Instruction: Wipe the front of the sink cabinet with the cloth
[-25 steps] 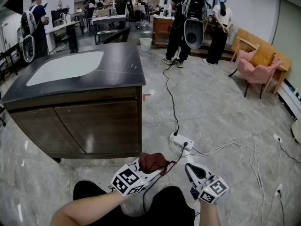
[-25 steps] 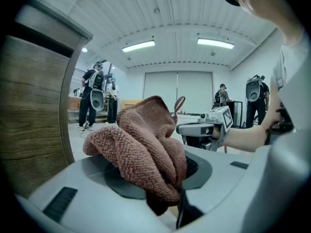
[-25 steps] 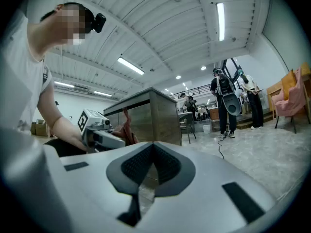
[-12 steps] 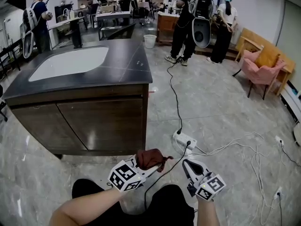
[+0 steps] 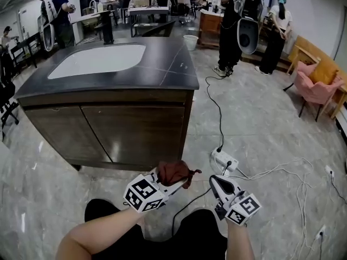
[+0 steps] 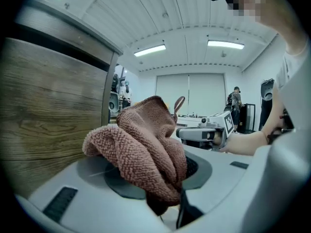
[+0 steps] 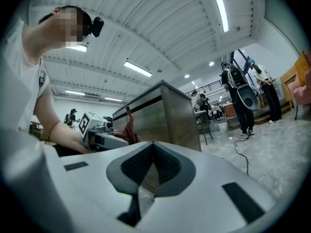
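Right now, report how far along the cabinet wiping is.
Done: the cloth is picked up, with the left claw shut on it. In hand: the cloth is held low, near the cabinet front, and no contact shows. Left: the whole wipe of that front. The right claw is shut and empty.

Head view down; gripper views low, seemingly upward; all share cabinet [image 5: 135, 134].

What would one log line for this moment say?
left gripper: shut on cloth | right gripper: shut, empty | sink cabinet: cloth not on it yet
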Motion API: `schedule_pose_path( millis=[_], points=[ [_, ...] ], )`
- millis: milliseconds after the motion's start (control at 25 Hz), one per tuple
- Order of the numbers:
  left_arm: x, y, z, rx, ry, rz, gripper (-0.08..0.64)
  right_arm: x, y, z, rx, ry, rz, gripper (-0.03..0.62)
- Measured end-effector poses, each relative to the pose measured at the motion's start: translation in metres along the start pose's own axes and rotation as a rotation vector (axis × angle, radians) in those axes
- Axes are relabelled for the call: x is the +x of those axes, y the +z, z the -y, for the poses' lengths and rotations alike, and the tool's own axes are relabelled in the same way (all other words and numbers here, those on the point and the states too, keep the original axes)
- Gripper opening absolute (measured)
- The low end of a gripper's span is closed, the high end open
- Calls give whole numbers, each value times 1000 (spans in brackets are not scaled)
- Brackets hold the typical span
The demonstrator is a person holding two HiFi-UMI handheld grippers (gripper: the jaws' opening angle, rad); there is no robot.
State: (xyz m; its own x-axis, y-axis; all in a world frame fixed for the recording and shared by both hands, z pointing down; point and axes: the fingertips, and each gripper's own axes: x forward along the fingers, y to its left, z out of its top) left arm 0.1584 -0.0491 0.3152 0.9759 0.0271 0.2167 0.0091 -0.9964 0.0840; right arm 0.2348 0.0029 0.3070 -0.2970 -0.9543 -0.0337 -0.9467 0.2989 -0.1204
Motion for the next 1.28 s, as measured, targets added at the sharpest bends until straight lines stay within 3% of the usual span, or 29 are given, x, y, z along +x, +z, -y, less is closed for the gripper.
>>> schedule_pose_path(
  millis=[280,440,760,1000,1280],
  points=[
    [-36,8,-31,-15,100,19,132,45,8,-24,9,111,17,12],
    [-67,22,-54,13,161,54,132,69,16,-42,-3,183,12,12],
    [-103,19,-76,16,188,34,132,103,30,-74,-37,295,13,12],
    [-131,32,-109,33,216,77,132,113,35,-79,-41,323,25,12],
    [-179,31,-171,14,378,111,132,115,28,-73,-31,324,16,12]
  ],
)
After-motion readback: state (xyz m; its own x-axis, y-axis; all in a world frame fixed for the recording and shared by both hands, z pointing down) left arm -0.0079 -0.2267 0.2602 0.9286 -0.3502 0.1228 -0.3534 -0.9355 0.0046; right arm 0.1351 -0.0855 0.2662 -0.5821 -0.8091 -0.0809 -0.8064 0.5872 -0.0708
